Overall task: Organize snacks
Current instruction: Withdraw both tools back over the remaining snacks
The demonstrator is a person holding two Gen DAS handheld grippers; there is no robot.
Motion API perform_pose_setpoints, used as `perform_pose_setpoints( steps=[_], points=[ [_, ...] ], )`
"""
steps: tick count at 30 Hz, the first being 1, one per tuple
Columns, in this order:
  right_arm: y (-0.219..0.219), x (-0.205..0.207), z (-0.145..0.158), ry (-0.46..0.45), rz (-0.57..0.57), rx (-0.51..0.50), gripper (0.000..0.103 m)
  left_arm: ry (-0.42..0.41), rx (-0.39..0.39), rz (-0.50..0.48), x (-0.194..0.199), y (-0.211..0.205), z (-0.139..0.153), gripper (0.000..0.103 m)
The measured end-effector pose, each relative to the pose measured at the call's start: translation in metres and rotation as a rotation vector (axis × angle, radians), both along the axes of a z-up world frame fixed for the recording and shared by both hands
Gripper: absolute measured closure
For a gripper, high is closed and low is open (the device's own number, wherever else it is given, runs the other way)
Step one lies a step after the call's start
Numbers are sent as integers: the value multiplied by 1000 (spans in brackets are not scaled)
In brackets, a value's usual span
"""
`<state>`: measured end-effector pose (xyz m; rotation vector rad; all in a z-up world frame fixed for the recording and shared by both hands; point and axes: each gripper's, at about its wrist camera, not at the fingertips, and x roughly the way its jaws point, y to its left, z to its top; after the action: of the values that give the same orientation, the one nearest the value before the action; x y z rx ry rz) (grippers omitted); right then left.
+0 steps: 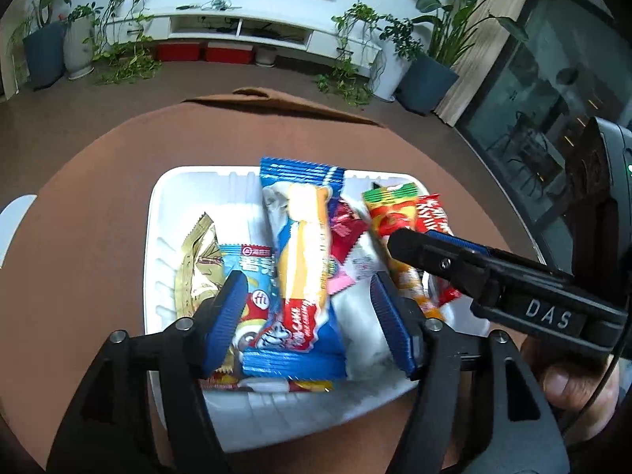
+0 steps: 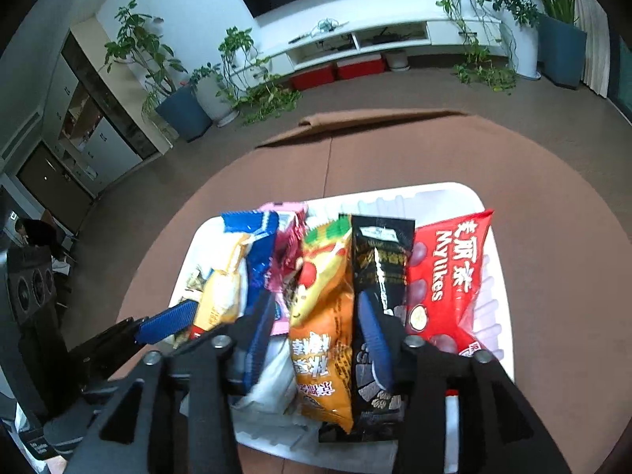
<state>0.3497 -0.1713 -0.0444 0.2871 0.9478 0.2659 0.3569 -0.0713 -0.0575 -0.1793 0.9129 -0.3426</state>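
- A white tray (image 1: pixel 158 237) sits on a round brown table (image 1: pixel 98 181); every snack in view lies inside it.
- The left gripper (image 1: pixel 308 308) hangs over the near end of the tray with its jaws partly open. The blue-and-yellow cake packet (image 1: pixel 300 260) lies lengthwise between the blue pads (image 1: pixel 225 316), and there is a visible gap on each side, so the pads are not pressing it.
- Left of that packet in the tray are a light-blue packet (image 1: pixel 252 272) and a gold wrapper (image 1: pixel 197 264); right of it lie a red-and-pink wrapper (image 1: pixel 347 233) and a white packet (image 1: pixel 359 308).
- The right gripper (image 2: pixel 320 328) is also partly open over the tray's near half. The orange snack bag (image 2: pixel 324 316) lies in the gap between its fingers, with no pad closed on it.
- The black packet (image 2: pixel 379 260) lies just beside the orange bag, partly under the right-hand pad (image 2: pixel 375 339).
- The red Mylikes bag (image 2: pixel 446 276) lies at the tray's right side, outside the right gripper's fingers.
- In the left wrist view, the right gripper's black finger reaches in over the tray's right part, above the orange bag.
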Motion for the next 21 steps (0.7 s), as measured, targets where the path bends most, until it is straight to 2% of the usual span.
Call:
perform_pose_setpoints(
  steps=[3,5,7,9,13,18,21],
  points=[
    [-4,-10,13,-31,-10,13,41,-24,-18,2,-14,3,14,28],
    [-11,-21,23,-59,-26,36,30,-40,-25,6,-27,8,25,12],
    [-19,-37,32,-95,-45,77,11,-62,-19,5,-42,13,36,0],
    [-27,-52,37,-111,-51,99,6,-83,-5,13,-64,22,43,0],
    [-41,-80,40,-105,-72,127,6,-123,29,-1,-111,31,49,0],
    [-50,-124,42,-120,-74,128,6,-115,50,13,-172,42,44,0],
    [-50,-157,44,-134,-68,97,6,-72,53,11,-212,46,28,0]
  ],
)
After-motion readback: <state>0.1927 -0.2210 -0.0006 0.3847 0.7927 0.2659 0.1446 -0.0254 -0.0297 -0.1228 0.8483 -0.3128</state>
